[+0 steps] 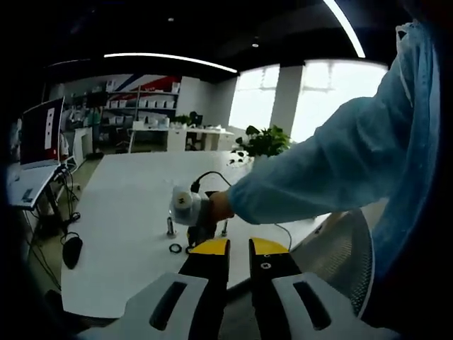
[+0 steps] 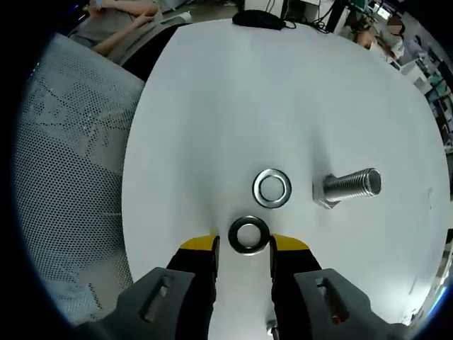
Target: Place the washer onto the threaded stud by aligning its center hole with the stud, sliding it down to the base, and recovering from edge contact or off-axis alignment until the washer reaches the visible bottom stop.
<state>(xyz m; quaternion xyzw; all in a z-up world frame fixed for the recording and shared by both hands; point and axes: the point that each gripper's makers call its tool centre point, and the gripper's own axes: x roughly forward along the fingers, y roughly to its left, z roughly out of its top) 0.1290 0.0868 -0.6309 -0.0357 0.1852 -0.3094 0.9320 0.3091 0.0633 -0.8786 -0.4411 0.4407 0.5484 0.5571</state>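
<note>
Right gripper (image 2: 243, 244) jaws straddle dark washer (image 2: 249, 235), contact unclear; silver washer (image 2: 272, 188), threaded stud (image 2: 347, 187) beyond. Pickup stage; next close, lift, align.

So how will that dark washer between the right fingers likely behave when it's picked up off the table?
The dark washer lies flat on the smooth white table, so the right gripper may struggle to get under its thin edge. It looks like rigid metal, unlikely to bend. Pushed sideways, it would probably slide rather than roll.

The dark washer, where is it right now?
In the right gripper view, the dark washer lies on the white table between the open tongs, just below the silver washer.
</note>
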